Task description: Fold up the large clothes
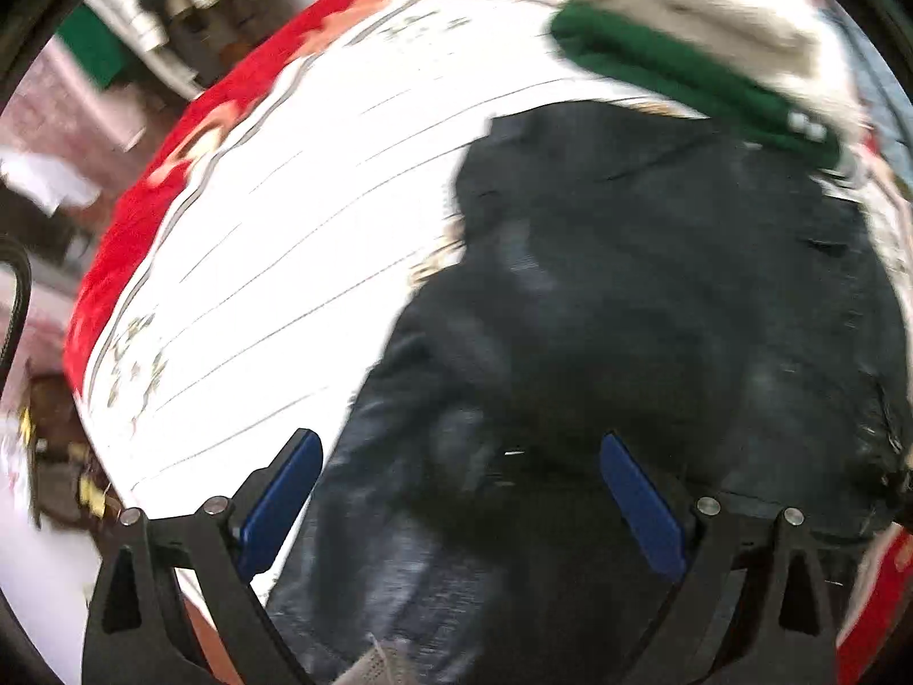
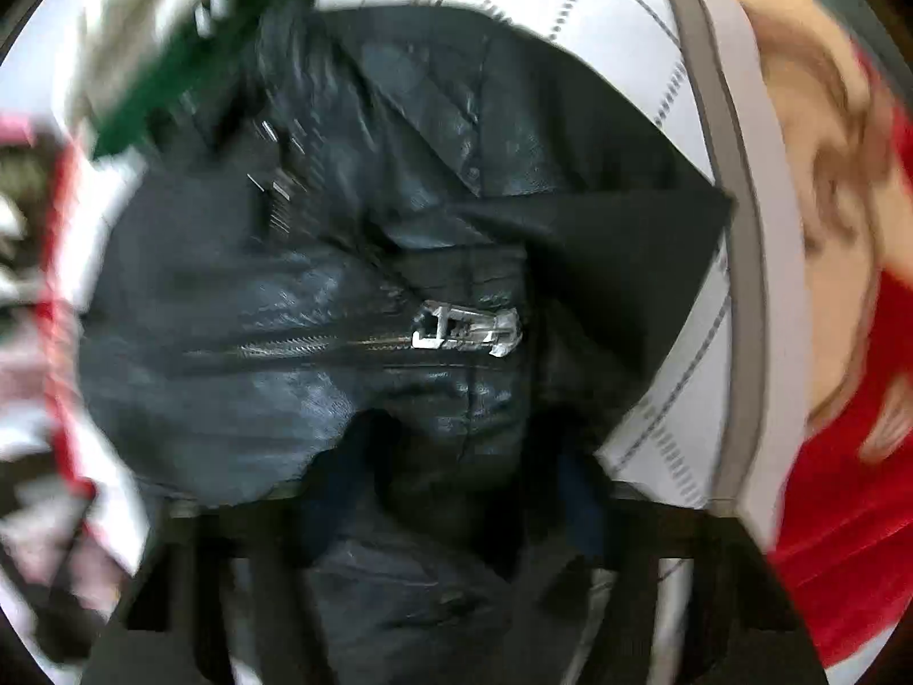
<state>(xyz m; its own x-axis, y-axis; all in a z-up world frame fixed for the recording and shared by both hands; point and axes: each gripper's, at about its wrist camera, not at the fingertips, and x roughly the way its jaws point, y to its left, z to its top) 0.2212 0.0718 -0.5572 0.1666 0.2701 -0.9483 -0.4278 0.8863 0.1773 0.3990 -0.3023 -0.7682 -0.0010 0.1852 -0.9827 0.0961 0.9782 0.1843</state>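
While I look down both wrist views, the black leather jacket [image 1: 656, 314] lies rumpled on the white quilted bedspread [image 1: 285, 240], which serves as landmark; folded green and grey garments [image 1: 685, 57] rest at the jacket's far edge. My left gripper [image 1: 459, 491] stands wide, blue pads [image 1: 279, 502] apart and clear of the leather, hovering directly above the jacket's near end, with bare bedspread off to its left. My right gripper [image 2: 456, 491] is mostly buried under a fold of leather near the zipper pull [image 2: 465, 331]; its jaws are partly drawn together, but I cannot tell whether the pads press the material. I judge the jacket's long axis to run away from the left gripper toward the folded garments, and the right hand to be the nearer to a hold. The zipper line [image 2: 319, 345] runs across the right view, left of the pull.
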